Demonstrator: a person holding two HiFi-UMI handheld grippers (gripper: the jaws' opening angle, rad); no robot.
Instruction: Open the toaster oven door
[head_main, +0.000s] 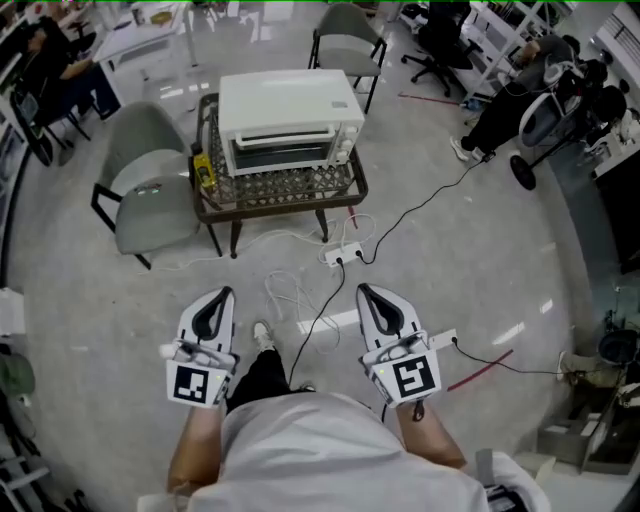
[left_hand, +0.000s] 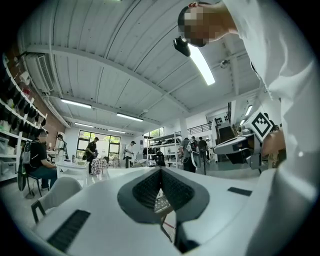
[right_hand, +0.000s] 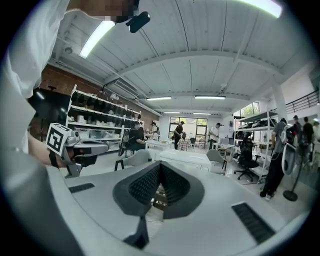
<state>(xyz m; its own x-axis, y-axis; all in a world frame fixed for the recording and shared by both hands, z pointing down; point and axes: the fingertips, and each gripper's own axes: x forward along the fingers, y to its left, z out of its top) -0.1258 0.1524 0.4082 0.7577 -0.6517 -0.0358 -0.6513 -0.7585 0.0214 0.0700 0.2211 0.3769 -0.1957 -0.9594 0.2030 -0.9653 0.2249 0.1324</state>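
The low dark metal table with a wire-mesh top (head_main: 280, 203) is carrying the white boxy toaster oven (head_main: 288, 110) well ahead of you, probably so its front is facing you at a reachable height. Its dark glass door (head_main: 283, 153) is sitting upright and closed. You are holding the left gripper (head_main: 224, 293) and right gripper (head_main: 364, 290) side by side, both claws pressed together on nothing, likely readying an approach.

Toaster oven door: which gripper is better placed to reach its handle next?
Right, probably: the left gripper and right gripper are both shut and far from the toaster oven, which shows straight beyond the right jaws.
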